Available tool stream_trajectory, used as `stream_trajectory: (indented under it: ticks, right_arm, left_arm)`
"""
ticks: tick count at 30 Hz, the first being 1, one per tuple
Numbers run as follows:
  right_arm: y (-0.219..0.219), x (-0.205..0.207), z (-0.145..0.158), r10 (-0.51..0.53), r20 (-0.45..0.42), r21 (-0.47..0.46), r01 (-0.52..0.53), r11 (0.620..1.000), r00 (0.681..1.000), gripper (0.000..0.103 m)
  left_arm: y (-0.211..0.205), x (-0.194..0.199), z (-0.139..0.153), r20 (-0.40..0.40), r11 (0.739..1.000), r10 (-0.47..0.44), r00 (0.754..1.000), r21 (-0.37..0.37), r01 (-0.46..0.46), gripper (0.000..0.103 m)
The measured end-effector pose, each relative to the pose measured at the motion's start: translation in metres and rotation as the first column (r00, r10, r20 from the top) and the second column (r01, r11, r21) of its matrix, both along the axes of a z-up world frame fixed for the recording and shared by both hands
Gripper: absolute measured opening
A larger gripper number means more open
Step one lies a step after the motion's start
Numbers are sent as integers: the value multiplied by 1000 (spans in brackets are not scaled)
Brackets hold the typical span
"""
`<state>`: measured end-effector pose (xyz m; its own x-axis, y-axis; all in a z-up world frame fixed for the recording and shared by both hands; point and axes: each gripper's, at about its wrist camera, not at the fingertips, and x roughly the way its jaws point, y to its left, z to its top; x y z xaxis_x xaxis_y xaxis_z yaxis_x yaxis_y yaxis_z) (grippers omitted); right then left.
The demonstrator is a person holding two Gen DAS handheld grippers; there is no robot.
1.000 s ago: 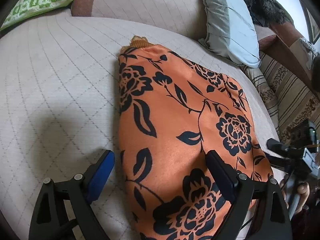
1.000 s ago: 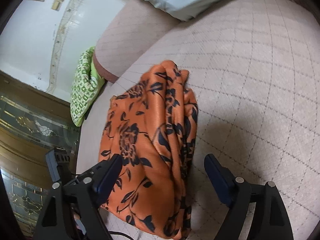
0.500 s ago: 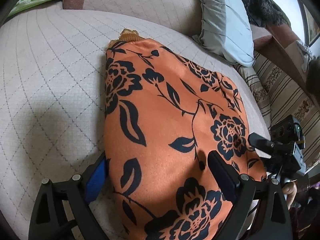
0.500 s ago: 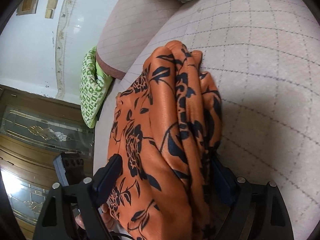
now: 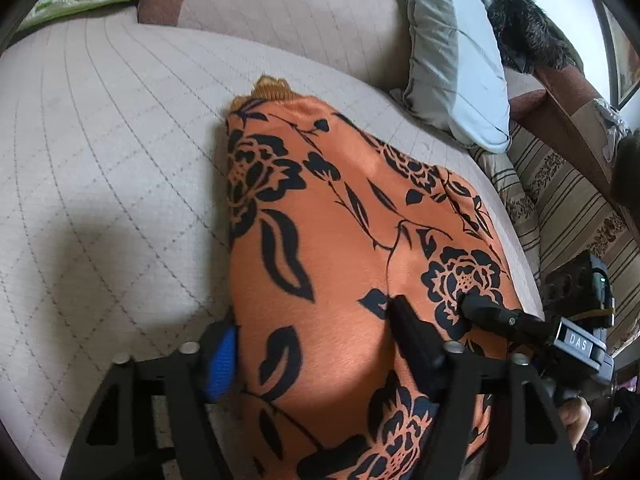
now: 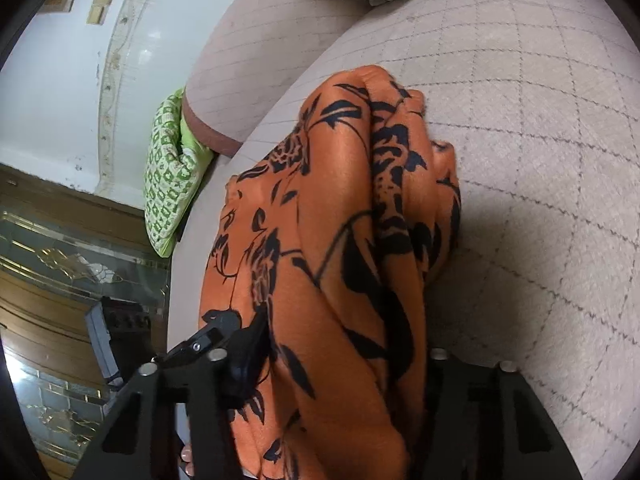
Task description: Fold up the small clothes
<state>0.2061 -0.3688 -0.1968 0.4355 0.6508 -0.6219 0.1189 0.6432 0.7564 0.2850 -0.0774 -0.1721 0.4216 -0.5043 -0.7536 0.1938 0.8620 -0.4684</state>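
Both grippers, left [image 5: 312,344] and right [image 6: 340,352], just closing, clamped on near end of orange floral garment [image 5: 360,220] on beige sofa seat [image 5: 100,160]; partly folded, another fold seemingly left.

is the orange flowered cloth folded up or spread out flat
Folded. The orange cloth lies on the sofa seat as a narrow bundle, with several stacked layers bunched along its right edge in the right wrist view.
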Motion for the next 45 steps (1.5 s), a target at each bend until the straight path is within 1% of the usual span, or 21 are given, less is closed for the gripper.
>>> stream_trajectory:
  ticks: [1,3,7,10,13,16,19,24,27,31,36,40,45]
  right_arm:
    - [6,0,6,8,19,-32,-8,999,1000,54]
    - [13,-2,15,22,52,-52,-20,998,998,52]
    - [31,-7,40,50,146,-92,-36,995,988,51]
    - [43,-12,53,64,195,-121,-41,992,979,50]
    - [57,-14,62,86,225,-116,-61,991,971,49]
    - [74,-15,69,115,249,-131,-84,988,962,49]
    - [91,-16,76,131,276,-111,-104,988,952,49]
    - [114,-23,84,155,297,-77,-138,987,942,49]
    - [130,-30,89,174,307,-72,-159,985,936,49]
    - [141,-45,96,184,318,-68,-172,983,930,48]
    - [148,-74,99,180,314,-49,-174,984,932,48]
    - [151,-101,96,184,298,-35,-182,983,937,48]
    - [160,-133,92,207,281,-49,-201,978,937,48]
  left_arm:
    - [1,-1,2,9,1000,1,1000,1,-1,57]
    - [2,-4,8,28,1000,-8,1000,5,8,52]
    - [3,-8,13,38,1000,-12,999,12,12,48]
    - [10,-15,23,57,1000,-6,998,17,5,46]
    - [22,-23,41,114,999,19,993,38,-24,46]
    - [40,-32,57,144,998,47,988,24,-51,46]
    - [56,-43,69,174,996,71,982,42,-79,46]
    - [81,-65,84,210,991,100,973,67,-116,46]
    - [95,-78,88,219,989,119,968,59,-135,46]
    - [106,-95,93,230,987,134,964,58,-151,46]
    - [108,-123,99,255,982,129,958,100,-159,46]
    - [112,-153,94,245,978,150,958,105,-180,46]
    - [118,-181,85,223,973,174,959,112,-202,46]
